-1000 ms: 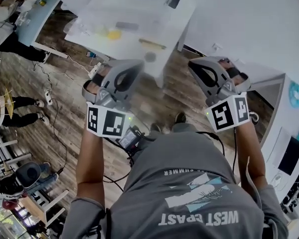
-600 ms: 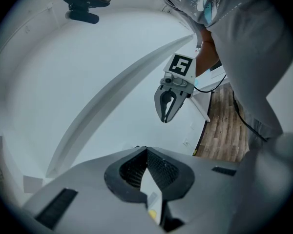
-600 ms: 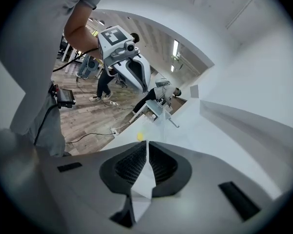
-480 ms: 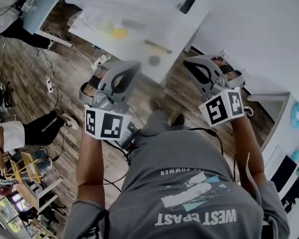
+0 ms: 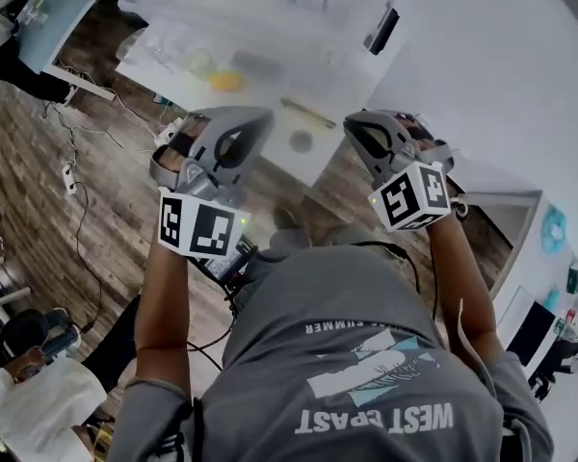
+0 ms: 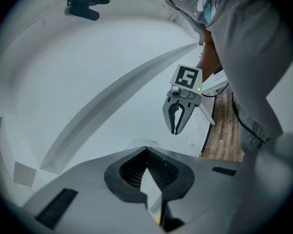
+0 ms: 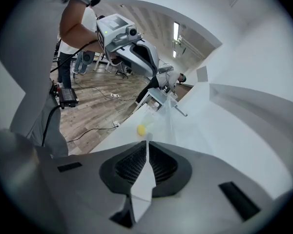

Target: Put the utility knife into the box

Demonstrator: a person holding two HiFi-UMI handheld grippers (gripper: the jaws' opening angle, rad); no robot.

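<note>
Both pairs of jaws are pressed together and nothing is between them: on my left gripper [image 6: 146,150] the tips meet, and on my right gripper [image 7: 146,143] only a very thin slit shows. At the left of the head view, my left gripper hangs over the wooden floor [image 5: 96,210], in front of the white table [image 5: 337,75]. On the table, farthest to the left, stands a clear box [image 5: 159,46], rather blurred, and just beside it lies a small yellow thing [image 5: 226,81]. More to the right, near the front edge of the table, lies what I take for the utility knife [image 5: 308,114], long and thin, though it is too small to be sure. It is apart from the box and no jaw touches it. Near it, closer to me, is a dark round spot [image 5: 302,142]. At the right, my right gripper hangs beside the corner of the table and points toward the table top.
</note>
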